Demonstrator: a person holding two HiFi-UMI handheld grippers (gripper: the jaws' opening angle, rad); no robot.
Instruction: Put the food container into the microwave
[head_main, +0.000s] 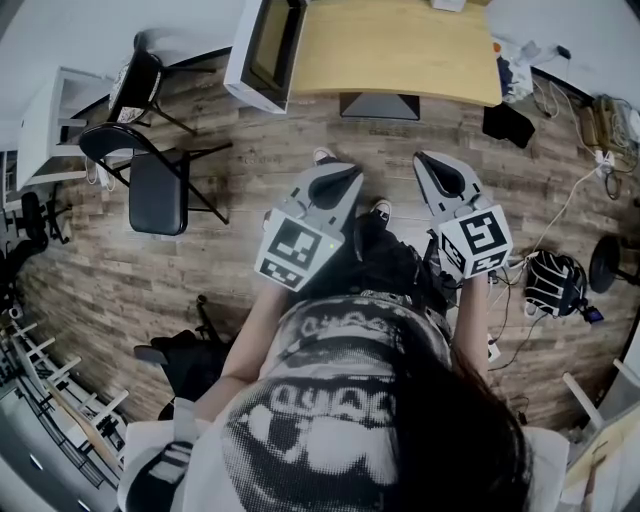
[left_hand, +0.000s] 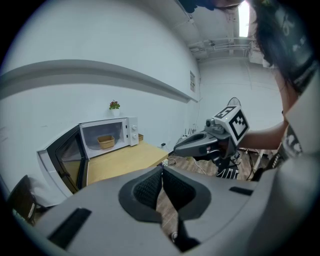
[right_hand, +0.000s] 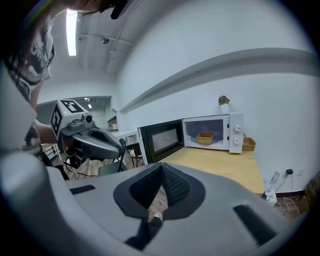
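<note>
Food container (right_hand: 205, 137) is seen inside the open microwave (right_hand: 212, 132), on the cavity floor. Placement is judged done; door (right_hand: 161, 140) is not yet shut. Left gripper (left_hand: 162, 169) and right gripper (right_hand: 161, 167) are both clenched, pads touching at the tips, nothing held. Both are held well back from the counter (head_main: 400, 50), over the wood floor (head_main: 90, 290).

Risks:
- Door is swung wide at the counter's left end. It could be clipped by a gripper on approach and the microwave shoved along the counter.
- If the door is pushed shut with a clenched gripper, a hard or off-centre push could slide the unit or leave the door unlatched.
- A second tan container (right_hand: 248, 144) is parked just beside the microwave's control side and could be mistaken for the task item.
- Small potted plant (right_hand: 223, 101) on top could be toppled if the unit is jolted.

Not resolvable:
- Cavity is not shown in the head view; only the top and door are seen there.
- Contents and lid of the food container cannot be told; too small.
- Second container is partly hidden behind the microwave body in the left gripper view.
</note>
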